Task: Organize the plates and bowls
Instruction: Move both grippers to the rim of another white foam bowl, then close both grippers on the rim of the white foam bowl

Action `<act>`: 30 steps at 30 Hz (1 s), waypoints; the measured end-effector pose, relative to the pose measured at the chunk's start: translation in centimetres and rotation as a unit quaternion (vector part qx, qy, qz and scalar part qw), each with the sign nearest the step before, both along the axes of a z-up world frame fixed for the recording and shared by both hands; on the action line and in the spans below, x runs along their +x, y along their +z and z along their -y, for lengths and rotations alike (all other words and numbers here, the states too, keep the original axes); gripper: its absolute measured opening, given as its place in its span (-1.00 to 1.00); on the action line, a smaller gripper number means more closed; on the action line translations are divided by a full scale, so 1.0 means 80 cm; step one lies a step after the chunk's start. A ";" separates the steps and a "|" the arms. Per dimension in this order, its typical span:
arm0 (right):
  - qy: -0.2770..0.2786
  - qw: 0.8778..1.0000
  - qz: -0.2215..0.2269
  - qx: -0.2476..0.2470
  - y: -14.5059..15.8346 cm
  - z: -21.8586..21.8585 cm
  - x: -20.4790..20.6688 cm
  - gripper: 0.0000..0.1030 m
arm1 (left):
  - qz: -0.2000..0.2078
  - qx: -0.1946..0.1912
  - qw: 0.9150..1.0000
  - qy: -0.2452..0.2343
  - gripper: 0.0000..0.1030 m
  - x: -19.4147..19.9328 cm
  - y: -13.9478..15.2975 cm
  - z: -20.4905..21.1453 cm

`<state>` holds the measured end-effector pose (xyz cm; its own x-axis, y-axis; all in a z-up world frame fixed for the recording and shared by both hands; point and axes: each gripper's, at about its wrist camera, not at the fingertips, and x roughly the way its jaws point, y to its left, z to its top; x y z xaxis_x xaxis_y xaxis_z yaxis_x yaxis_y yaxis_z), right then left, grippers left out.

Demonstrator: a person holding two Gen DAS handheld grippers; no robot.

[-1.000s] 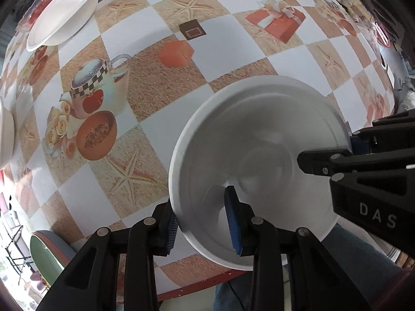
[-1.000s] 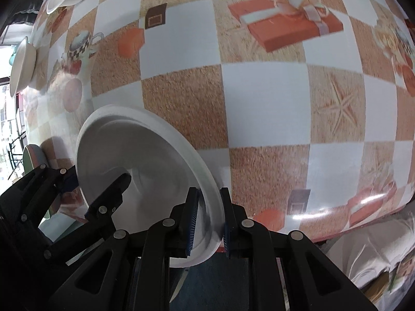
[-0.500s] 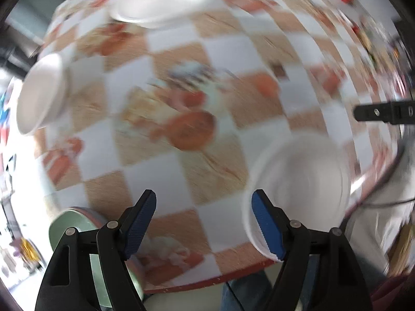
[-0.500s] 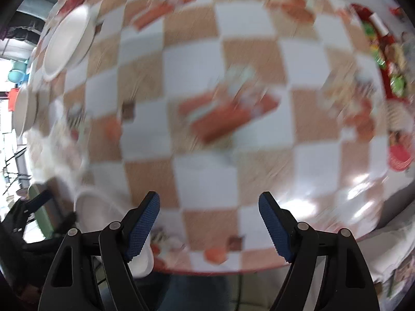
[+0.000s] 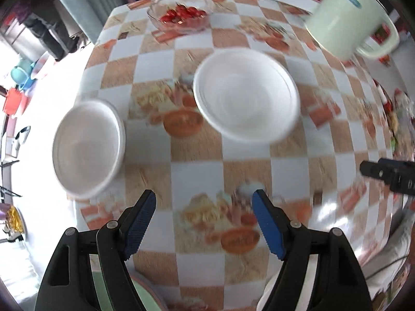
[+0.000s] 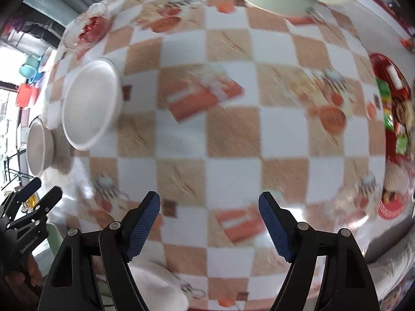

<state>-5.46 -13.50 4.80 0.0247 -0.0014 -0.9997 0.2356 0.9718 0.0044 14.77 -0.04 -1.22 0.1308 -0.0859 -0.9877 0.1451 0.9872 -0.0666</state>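
Note:
In the left wrist view a white plate [image 5: 246, 96] lies mid-table and a white bowl [image 5: 88, 145] sits at the left edge. My left gripper [image 5: 205, 223] is open and empty, well short of both. In the right wrist view the same plate [image 6: 89, 103] and bowl [image 6: 39, 146] lie far left. My right gripper [image 6: 208, 228] is open and empty over the tablecloth. Another white dish [image 6: 158, 285] lies at the near edge under the right gripper's left finger; a sliver of it shows in the left wrist view [image 5: 265, 295].
A pale green jug [image 5: 347, 15] stands at the far right, a glass bowl of red fruit [image 5: 181, 14] at the far edge. A red tray of snacks [image 6: 394, 129] lies on the right. A green stool [image 5: 116, 290] stands below the near edge.
Both grippers let go of the white dish, opened and pulled back. Both views swung up across the table, so the far plate and bowl now show.

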 end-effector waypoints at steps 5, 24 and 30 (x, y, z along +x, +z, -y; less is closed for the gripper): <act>0.014 1.000 0.002 0.013 -0.013 -0.032 0.049 0.55 | 0.004 0.002 1.000 0.021 0.55 0.036 -0.008 -0.003; 0.013 1.000 -0.002 0.021 -0.076 -0.075 0.162 0.55 | 0.001 0.040 0.999 0.026 0.54 0.143 -0.063 0.010; 0.019 0.999 -0.012 0.027 -0.092 -0.081 0.171 0.54 | -0.016 0.045 0.999 0.019 0.54 0.152 -0.085 0.011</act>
